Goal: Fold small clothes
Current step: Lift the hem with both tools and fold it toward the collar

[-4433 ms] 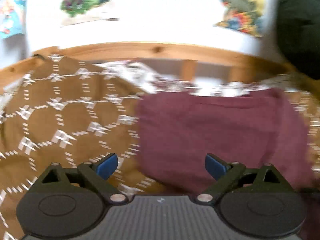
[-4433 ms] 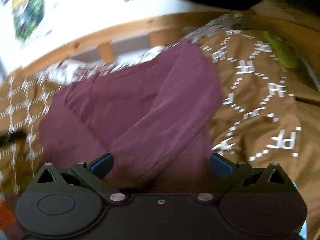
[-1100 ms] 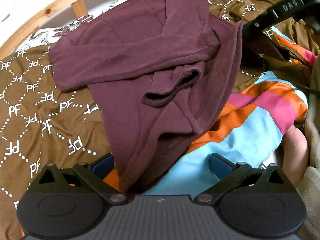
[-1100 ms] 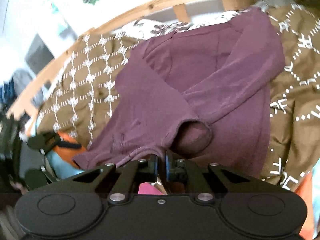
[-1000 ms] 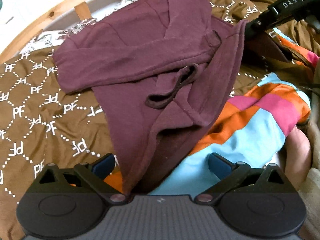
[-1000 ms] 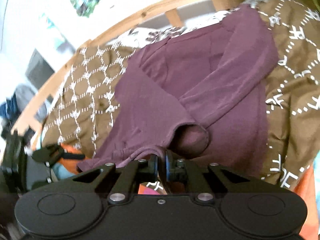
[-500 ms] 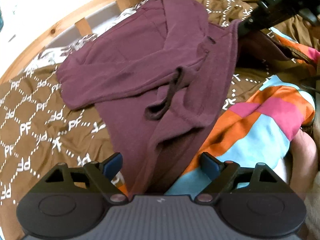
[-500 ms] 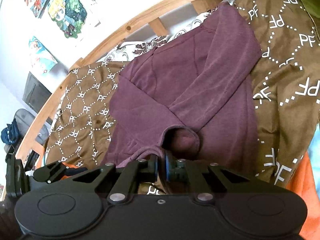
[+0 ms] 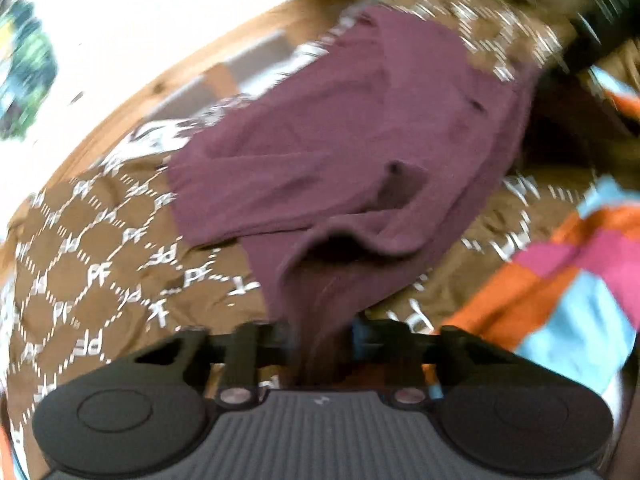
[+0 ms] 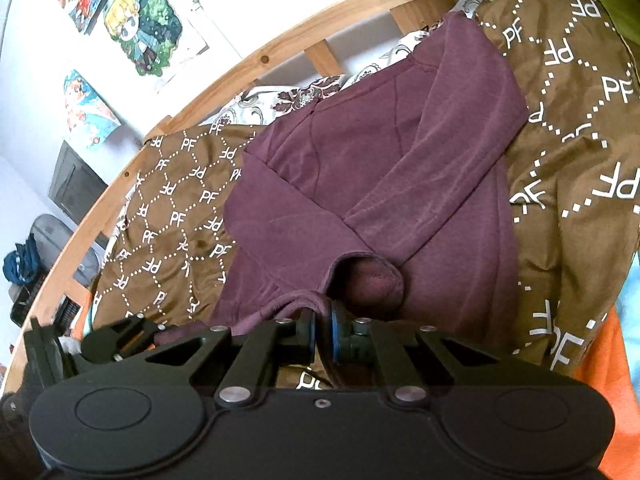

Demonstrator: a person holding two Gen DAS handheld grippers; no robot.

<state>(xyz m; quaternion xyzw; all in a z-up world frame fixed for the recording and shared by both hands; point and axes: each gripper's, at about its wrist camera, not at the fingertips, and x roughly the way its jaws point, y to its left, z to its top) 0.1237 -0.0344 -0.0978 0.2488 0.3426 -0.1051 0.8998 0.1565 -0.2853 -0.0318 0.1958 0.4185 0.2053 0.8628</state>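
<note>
A maroon long-sleeved sweater (image 9: 360, 140) lies on a brown bedspread, its sleeves folded across the body (image 10: 400, 160). My left gripper (image 9: 322, 340) is closing, and the sweater's near hem corner runs between its blue pads, which pinch it. My right gripper (image 10: 322, 332) is shut on the other hem corner, just below a sleeve cuff (image 10: 368, 284). The left gripper (image 10: 108, 340) also shows at the lower left of the right wrist view. The left wrist view is blurred.
The brown bedspread (image 10: 580, 120) with white PF lettering covers the bed. A wooden bed frame (image 10: 280, 48) curves behind it, with a floral pillow (image 10: 280, 96) and wall posters (image 10: 140, 28). An orange, pink and blue striped cloth (image 9: 560, 280) lies right of the sweater.
The left gripper's jaws went from wide apart to pinched on the sweater's hem, and its view tilted up. The right gripper stayed shut on the hem and kept still.
</note>
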